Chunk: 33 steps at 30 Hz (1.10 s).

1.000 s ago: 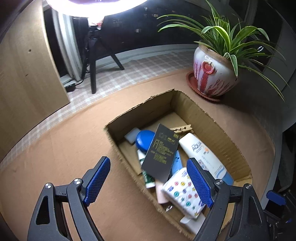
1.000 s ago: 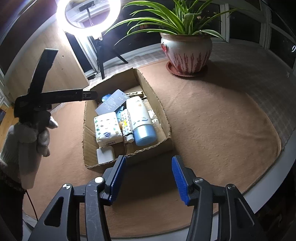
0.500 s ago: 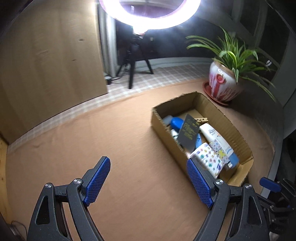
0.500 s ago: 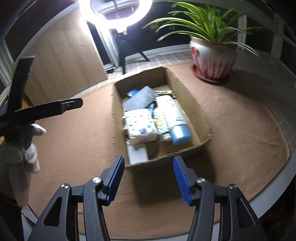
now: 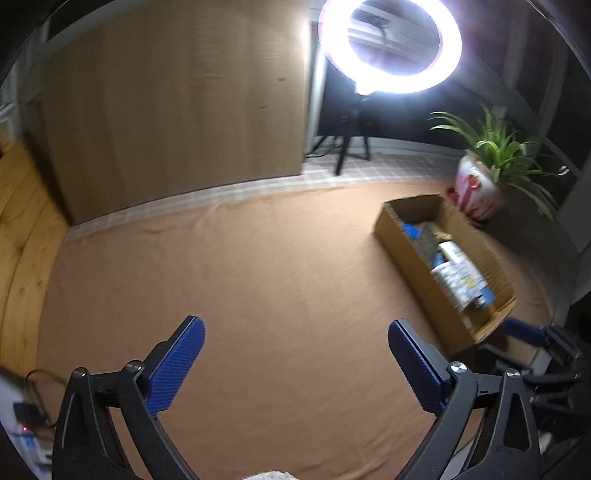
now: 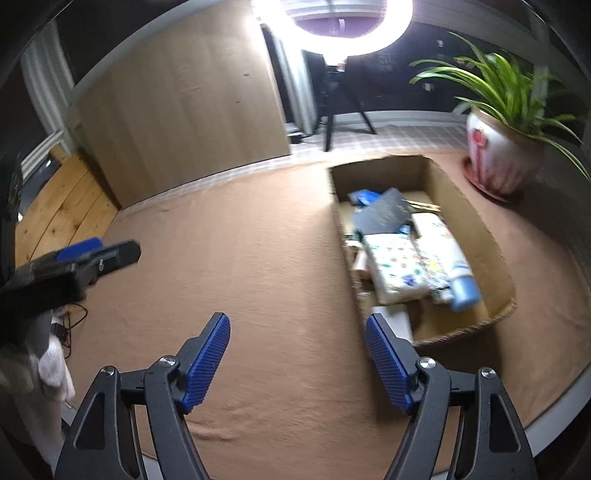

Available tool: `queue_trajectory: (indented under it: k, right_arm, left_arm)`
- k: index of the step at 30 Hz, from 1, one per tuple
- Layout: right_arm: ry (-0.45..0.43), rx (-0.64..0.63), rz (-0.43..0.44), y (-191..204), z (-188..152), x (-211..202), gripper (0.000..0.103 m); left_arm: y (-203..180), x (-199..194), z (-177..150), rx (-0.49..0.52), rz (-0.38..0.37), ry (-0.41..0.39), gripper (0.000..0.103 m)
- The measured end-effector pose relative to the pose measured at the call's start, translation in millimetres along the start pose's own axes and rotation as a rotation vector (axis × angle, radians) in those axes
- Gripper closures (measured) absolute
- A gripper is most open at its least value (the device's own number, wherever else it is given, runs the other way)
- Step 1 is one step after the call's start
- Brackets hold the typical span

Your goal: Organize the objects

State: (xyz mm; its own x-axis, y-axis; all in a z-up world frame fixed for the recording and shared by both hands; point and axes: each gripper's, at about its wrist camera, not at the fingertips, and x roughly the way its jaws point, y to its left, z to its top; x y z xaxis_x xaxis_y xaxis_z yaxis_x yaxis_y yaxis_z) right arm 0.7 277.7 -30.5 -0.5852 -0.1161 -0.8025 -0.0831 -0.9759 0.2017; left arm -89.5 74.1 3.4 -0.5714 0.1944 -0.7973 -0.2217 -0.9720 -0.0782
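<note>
Scanning from the left edge of the right wrist view, the left gripper (image 6: 79, 254) juts in at mid-height, held by a hand in a pale glove (image 6: 51, 365), over the brown cloth (image 6: 258, 258) that covers the table. In its own view the left gripper (image 5: 295, 365) shows its jaws wide apart with nothing but bare cloth between the blue pads; they have just been opening further. At the bottom centre of the right wrist view the right gripper (image 6: 297, 363) likewise has its jaws apart and empty, and they too have just been opening.

Further right lies the cardboard box (image 6: 476, 221), in the right half of both views, well apart from either gripper. Inside it are a dark card (image 6: 384, 214), a white patterned pack (image 6: 391, 266) and a white tube with a blue cap (image 6: 447, 258), piled loosely together. A potted plant (image 6: 495, 147) stands at the upper right, just beyond the box, and a ring light (image 6: 332, 22) glares at top centre.

No loose item shows on the cloth, so the packing step looks finished, or close to it. Any next move would call for a fresh item to collect; none is visible here.
</note>
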Motion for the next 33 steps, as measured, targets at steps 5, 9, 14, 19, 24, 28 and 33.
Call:
queue_trajectory:
  k: [5,9,14,19,24,28,33]
  right_arm:
    - [0.000,-0.041,0.021,31,3,8,0.030]
    - [0.005,-0.079,0.023,53,6,15,0.030]
    - [0.005,-0.114,0.023,75,6,20,0.030]
    - [-0.004,-0.144,0.019,93,3,23,0.030]
    - [-0.003,-0.151,0.023,104,-1,26,0.030]
    - [0.000,-0.161,0.020,112,-5,28,0.030]
    - [-0.006,-0.168,0.012,117,-9,28,0.030]
  left_arm:
    - [33,-11,-28,-0.077,0.042,0.031,0.001]
    - [55,-16,-50,-0.111,0.072,0.049,0.001]
    - [74,-24,-72,-0.152,0.108,0.060,0.001]
    - [91,-31,-87,-0.189,0.128,0.062,0.001]
    - [102,-34,-95,-0.207,0.144,0.063,0.001]
    - [104,-30,-96,-0.206,0.149,0.071,0.001]
    - [102,-28,-94,-0.193,0.151,0.069,0.001]
